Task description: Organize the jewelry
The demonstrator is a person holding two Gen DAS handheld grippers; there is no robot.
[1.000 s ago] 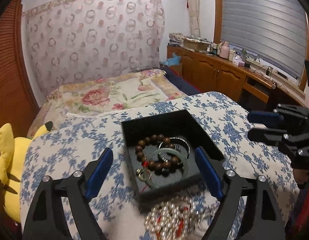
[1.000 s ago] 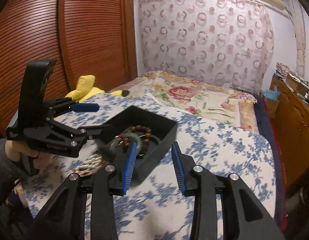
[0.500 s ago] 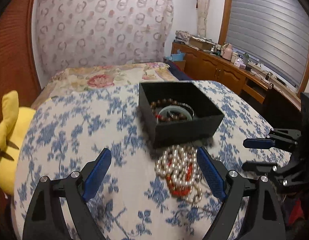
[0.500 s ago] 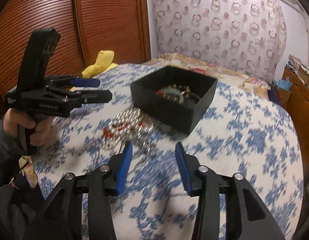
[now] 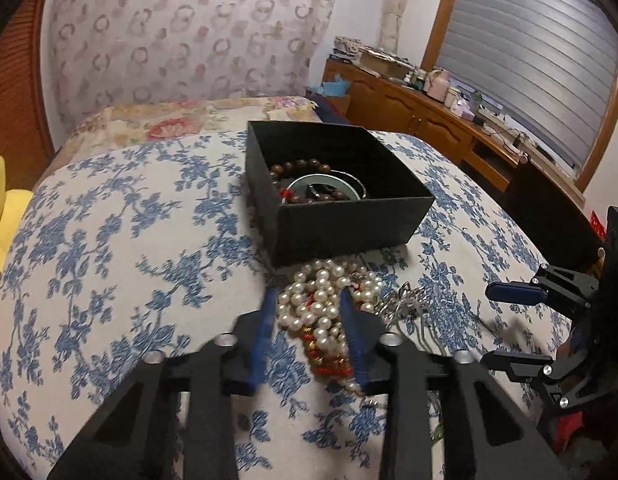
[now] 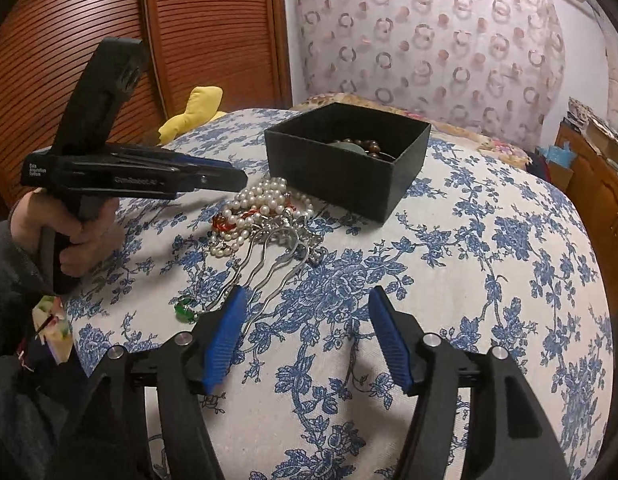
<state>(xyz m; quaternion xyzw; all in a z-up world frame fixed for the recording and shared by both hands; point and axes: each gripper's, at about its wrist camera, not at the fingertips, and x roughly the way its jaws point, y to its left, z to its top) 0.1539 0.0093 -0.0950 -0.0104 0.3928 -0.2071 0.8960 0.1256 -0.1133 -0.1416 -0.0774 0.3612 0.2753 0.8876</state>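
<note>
Blue-flowered cloth spread over a rounded surface, with a floral bedspread and a ring-patterned curtain behind. Wooden slatted doors off to one side, seen from the right wrist, and a yellow plush toy poking up at the cloth's far edge.

Black open box sitting on the cloth, holding a brown bead bracelet and a pale green bangle (details inside too dim to sort further).

Just in front of the box, touching its near wall: a heap of pearl necklace, tangled with a red bead strand. Beside the heap, a silver wavy hair fork lying flat, and near its prongs a small green ring.

Left gripper gripped in a bare hand, pointed at the pearls; jaws just been closing, now narrow, with the pearl heap between the blue pads. Blurred, so cannot tell whether the pads press on the pearls or merely flank them.

Right gripper low over the cloth, near the hair fork's prongs; jaws just been opening, now standing wide, with only patterned cloth between the pads. Left pad just beside the prong ends; touching or not, impossible to say.
</note>
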